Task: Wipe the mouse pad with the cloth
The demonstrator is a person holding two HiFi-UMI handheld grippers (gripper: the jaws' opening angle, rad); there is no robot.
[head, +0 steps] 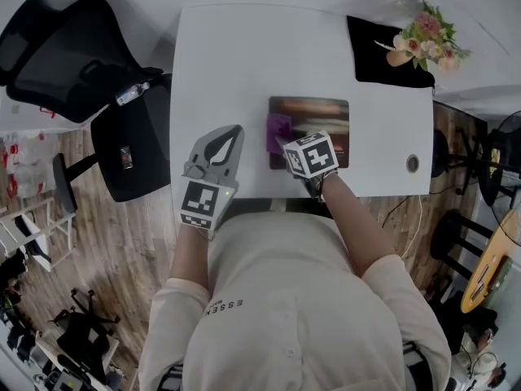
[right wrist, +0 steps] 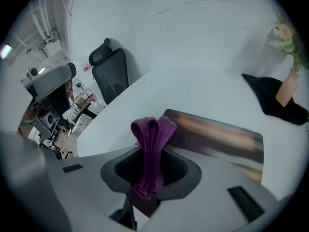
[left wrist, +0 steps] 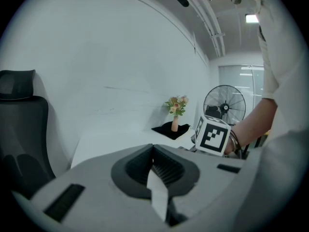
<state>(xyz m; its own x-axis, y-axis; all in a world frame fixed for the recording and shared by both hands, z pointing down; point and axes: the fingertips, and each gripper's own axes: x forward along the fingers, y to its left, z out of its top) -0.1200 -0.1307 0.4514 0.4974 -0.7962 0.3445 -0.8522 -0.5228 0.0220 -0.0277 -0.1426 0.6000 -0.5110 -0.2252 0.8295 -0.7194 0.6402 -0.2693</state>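
Observation:
A dark mouse pad [head: 319, 119] with a printed picture lies on the white table [head: 228, 55], right of centre near the front edge. My right gripper [head: 282, 140] is shut on a folded purple cloth [head: 278, 127], held at the pad's left edge. In the right gripper view the cloth [right wrist: 153, 134] stands up out of the gripper [right wrist: 150, 174], with the pad [right wrist: 217, 134] just beyond it. My left gripper [head: 231, 133] hovers over bare table left of the pad, shut with nothing in it; in its own view the gripper [left wrist: 153, 154] is pressed together.
A black mat [head: 383, 63] carrying a small vase of flowers [head: 423, 39] sits at the table's back right corner. A cable grommet [head: 413, 164] is at the front right. A black office chair [head: 81, 55] stands left of the table. A floor fan [left wrist: 224, 105] is beyond the table.

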